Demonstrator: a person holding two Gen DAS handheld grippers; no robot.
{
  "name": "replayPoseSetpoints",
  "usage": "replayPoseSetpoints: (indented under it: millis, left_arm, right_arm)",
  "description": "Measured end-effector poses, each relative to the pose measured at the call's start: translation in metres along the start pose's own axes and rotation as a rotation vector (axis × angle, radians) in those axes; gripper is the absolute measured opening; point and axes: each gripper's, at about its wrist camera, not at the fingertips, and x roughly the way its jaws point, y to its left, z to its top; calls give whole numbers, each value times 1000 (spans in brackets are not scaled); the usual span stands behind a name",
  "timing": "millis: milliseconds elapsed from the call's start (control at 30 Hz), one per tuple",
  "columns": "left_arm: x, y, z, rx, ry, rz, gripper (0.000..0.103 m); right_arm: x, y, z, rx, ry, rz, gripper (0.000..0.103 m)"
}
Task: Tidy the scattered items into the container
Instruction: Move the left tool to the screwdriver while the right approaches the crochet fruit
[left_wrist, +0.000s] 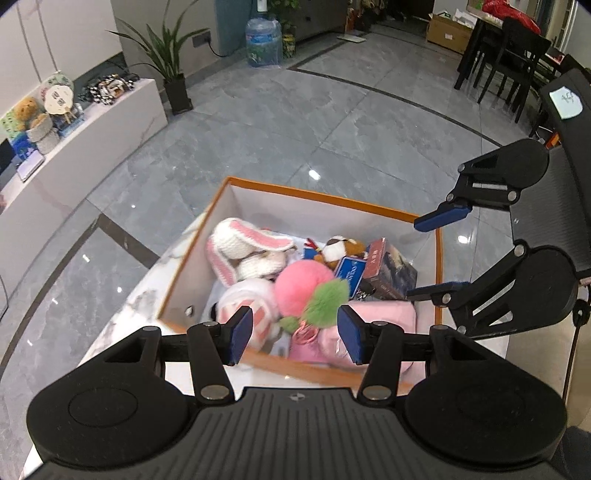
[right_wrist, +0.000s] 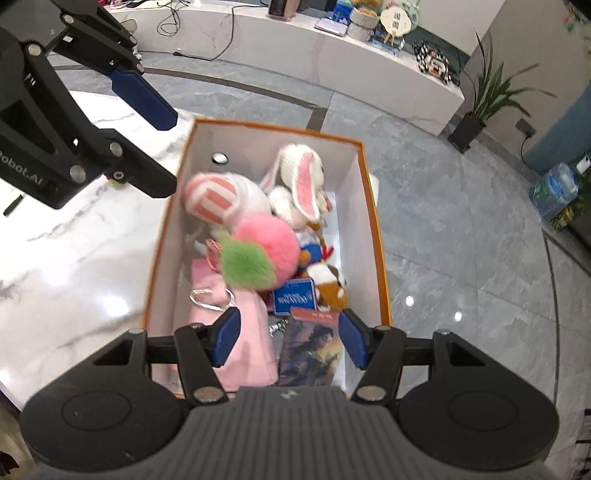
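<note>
plush toys, among them a pink pompom (right_wrist: 266, 240) and a knitted rabbit (right_wrist: 301, 181), lie heaped in an orange-rimmed box (right_wrist: 382, 266) on a marbled surface (right_wrist: 74, 258). left claw (left_wrist: 295, 334) and right claw (right_wrist: 288, 338) hover above it, jaws apart, holding nothing. the toys look soft and light, easiest pinched at the middle.

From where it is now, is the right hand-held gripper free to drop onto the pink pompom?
Probably yes. The right hand-held gripper hangs open and empty above the box; the pink pompom lies on top, uncovered.
</note>
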Motion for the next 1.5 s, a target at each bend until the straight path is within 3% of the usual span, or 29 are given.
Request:
replayPoseSetpoints:
  millis: [633,1033,1233,1500]
  left_arm:
    - [-149,74,-55,-81,-163,98,60]
    - [-249,127,-140,-163,-229,220,70]
    - [-254,160,-182,-232,-197,267,75]
    - [-209,181,-219,-279,-171,239,80]
  right_arm:
    - [-91,103,94,-195,-152,-60,63]
    - [-140,177,137,-252,-322,-10,74]
    - [-131,211,157,-256,-364,53,78]
    - [-87,222,164,-158,-360,146,79]
